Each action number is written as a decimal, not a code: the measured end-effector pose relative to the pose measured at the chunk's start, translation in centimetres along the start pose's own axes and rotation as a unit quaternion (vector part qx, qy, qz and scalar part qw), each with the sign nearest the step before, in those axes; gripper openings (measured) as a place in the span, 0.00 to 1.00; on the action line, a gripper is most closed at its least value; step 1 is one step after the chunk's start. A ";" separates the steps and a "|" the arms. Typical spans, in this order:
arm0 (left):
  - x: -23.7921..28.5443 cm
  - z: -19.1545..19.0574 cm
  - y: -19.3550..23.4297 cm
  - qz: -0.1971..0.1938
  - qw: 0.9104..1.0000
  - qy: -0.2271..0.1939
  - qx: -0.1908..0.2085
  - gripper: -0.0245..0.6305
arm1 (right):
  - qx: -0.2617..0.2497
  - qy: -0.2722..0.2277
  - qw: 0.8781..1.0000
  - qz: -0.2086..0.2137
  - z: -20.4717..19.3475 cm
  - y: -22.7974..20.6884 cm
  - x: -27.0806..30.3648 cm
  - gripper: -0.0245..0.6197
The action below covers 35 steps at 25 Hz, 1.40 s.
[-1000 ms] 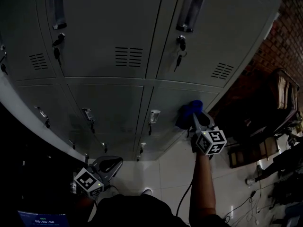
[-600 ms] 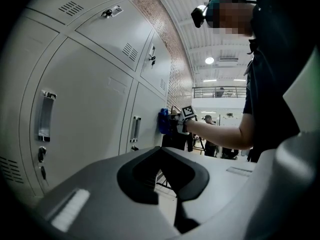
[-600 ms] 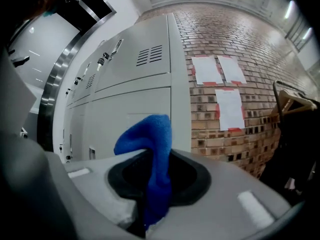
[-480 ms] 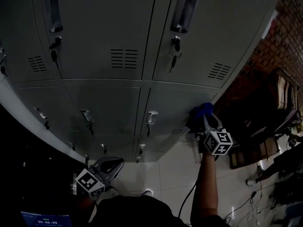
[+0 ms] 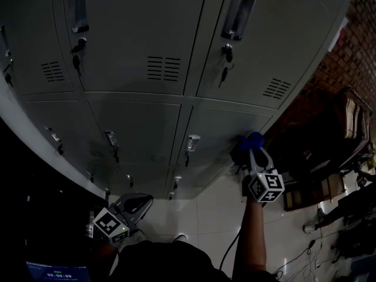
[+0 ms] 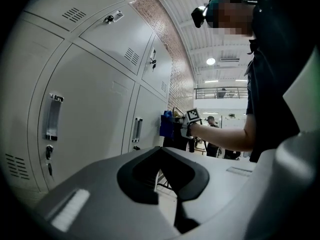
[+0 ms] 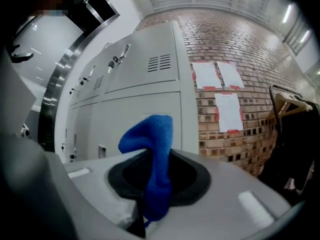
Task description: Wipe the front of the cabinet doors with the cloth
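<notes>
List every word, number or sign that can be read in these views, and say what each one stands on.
Nothing can be read for certain.
Screen, bottom left of the head view: a row of digits like a timer, too small to read.
Paper sheets on the brick wall: print too blurred.
Right marker cube and left marker cube: square patterns only, no words.
Cabinet doors: no labels show.

On my feed the left gripper [image 6: 161,171] and the right gripper [image 7: 156,184] are pale grey moulded shells with black jaw pads, and each carries a white marker cube [image 5: 265,187] printed with black squares. A thin dark cable [image 5: 228,245] hangs below the right one, and the person wears a dark short-sleeved top [image 6: 275,74]
</notes>
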State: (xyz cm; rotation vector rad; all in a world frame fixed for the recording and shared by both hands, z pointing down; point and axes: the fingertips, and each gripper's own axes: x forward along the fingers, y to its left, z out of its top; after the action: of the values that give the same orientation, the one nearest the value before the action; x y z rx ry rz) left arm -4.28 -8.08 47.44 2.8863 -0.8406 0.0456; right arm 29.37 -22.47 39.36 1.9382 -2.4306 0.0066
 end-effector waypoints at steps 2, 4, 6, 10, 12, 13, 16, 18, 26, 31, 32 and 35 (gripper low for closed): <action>-0.5 -0.2 0.0 0.001 1.000 0.000 -0.002 0.04 | 0.004 -0.005 1.000 0.022 -0.4 2.4 -0.1 0.15; -0.9 -0.2 0.0 0.002 1.000 0.000 -0.004 0.04 | 0.007 -0.009 0.999 0.048 -0.8 5.0 0.4 0.15; -1.3 -0.1 0.0 0.005 1.000 -0.003 -0.005 0.04 | 0.006 -0.012 0.997 0.081 -0.8 7.9 1.5 0.15; -2.2 0.0 0.3 0.013 1.000 -0.007 -0.003 0.04 | -0.005 -0.012 0.990 0.144 -1.0 13.7 3.5 0.15; -2.7 0.1 0.5 0.017 1.000 -0.009 -0.001 0.04 | -0.008 -0.009 0.986 0.168 -1.2 16.2 4.3 0.15; -3.1 0.2 0.6 0.020 1.000 -0.008 0.000 0.04 | -0.009 -0.007 0.984 0.179 -1.4 17.3 4.7 0.15; -4.1 0.1 1.1 0.030 1.000 -0.007 0.000 0.04 | -0.021 0.003 0.982 0.189 -2.1 19.4 6.0 0.15; -4.8 0.1 1.4 0.039 0.999 -0.008 -0.002 0.04 | -0.025 0.012 0.983 0.182 -2.7 19.7 6.9 0.15; -5.9 0.4 2.4 0.052 0.999 -0.011 -0.004 0.04 | -0.029 0.029 0.985 0.167 -3.1 19.2 7.8 0.15; -5.4 0.2 2.1 0.045 0.999 -0.010 -0.006 0.04 | -0.021 0.035 0.989 0.142 -3.4 17.3 7.4 0.15; -5.3 0.0 2.0 0.043 0.999 -0.010 -0.006 0.04 | -0.019 0.036 0.990 0.135 -3.4 16.6 7.3 0.15; -4.8 -0.1 1.7 0.037 0.999 -0.009 -0.010 0.04 | -0.016 0.045 0.992 0.113 -3.9 14.3 6.8 0.15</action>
State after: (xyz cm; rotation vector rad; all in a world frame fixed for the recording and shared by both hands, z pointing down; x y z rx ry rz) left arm -9.27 -6.91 47.39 2.8404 -0.9451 0.0192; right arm 14.00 -25.84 43.71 1.6040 -2.5575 0.0574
